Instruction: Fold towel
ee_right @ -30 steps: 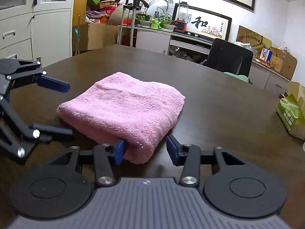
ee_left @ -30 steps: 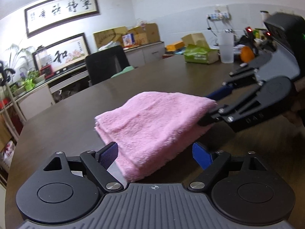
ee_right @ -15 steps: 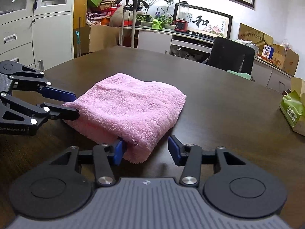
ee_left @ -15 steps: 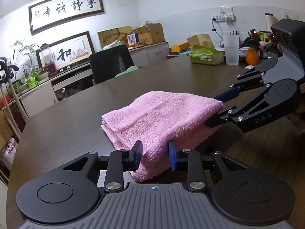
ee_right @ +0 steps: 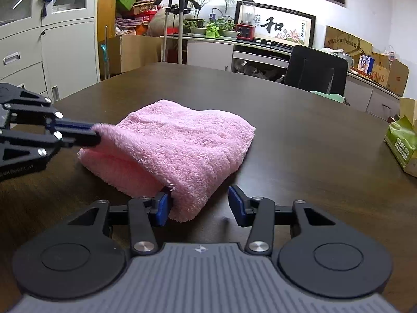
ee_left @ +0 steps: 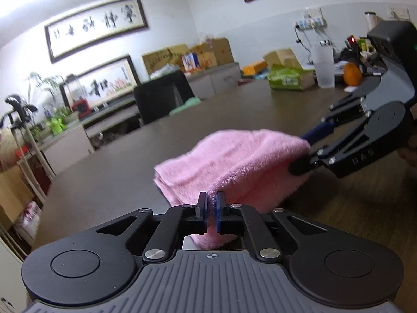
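Folded fluffy pink towel (ee_right: 179, 143) on dark wooden surface (ee_right: 299, 130), pinched at one corner.

Left gripper (ee_left: 211, 212) clamped on towel's corner; right gripper (ee_right: 200, 204) closing, fingers seemingly not yet gripping its adjacent corner.

You have a plain pink towel (ee_right: 182, 143) on a dark brown wood-grain worktop (ee_right: 299, 130); both claws are black with blue pads (ee_right: 235, 198).

Open table (ee_right: 299, 130) from 12 to 2 o'clock beyond pink towel (ee_right: 182, 140) (green bag (ee_right: 402, 143) blocking at 3).
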